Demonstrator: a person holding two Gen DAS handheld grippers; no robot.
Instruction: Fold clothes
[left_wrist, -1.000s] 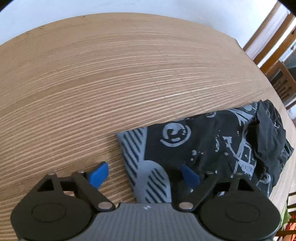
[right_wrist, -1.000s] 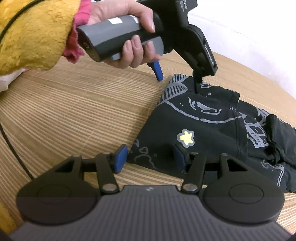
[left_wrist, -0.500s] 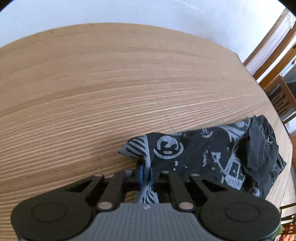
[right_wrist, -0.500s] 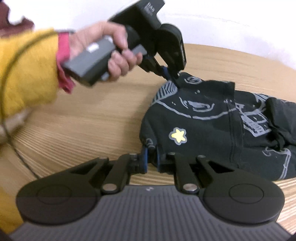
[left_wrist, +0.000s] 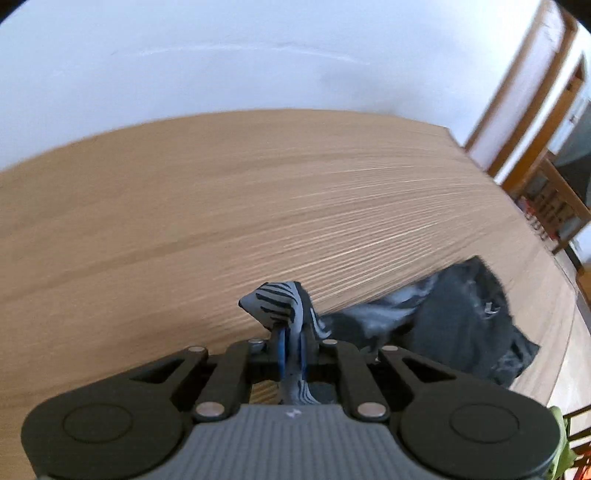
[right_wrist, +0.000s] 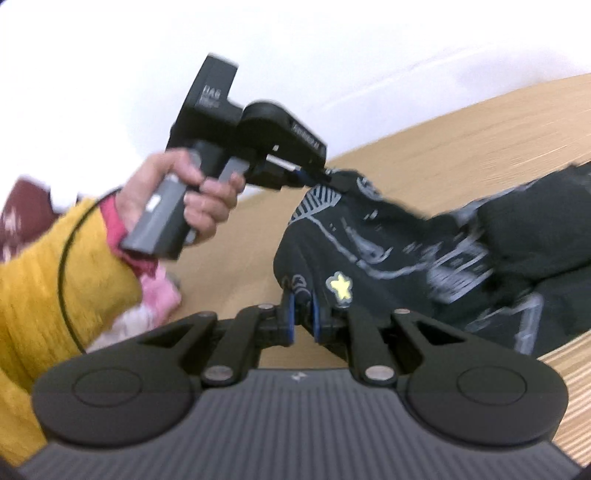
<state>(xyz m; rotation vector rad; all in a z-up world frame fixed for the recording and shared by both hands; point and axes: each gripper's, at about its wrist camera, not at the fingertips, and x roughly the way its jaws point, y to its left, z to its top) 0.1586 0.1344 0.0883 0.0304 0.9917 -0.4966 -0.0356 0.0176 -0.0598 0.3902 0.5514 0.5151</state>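
Both tongs were pinching the same dark printed garment (right_wrist: 424, 254). Low in the centre of the left wrist view, the left gripper (left_wrist: 291, 347) had its blue pads pressed together on the grey striped corner (left_wrist: 277, 299), which stuck up just above the jaws. The right gripper (right_wrist: 301, 314), low centre in its own view, was clamped on the hem beside the yellow star (right_wrist: 341, 290). From both tongs the cloth trailed away toward the right of the frame, its long axis running left to right across the wooden table (left_wrist: 221, 192); the bunched far end lay at the right edge, still on the wood. Neither hand looked clearly nearer that end, so the coming fold probably meant carrying both corners rightward together.

A second earlier both pairs of jaws stood spread over a flat garment; since then they had shut and lifted, the held edge had left the table, and the right view had rolled.
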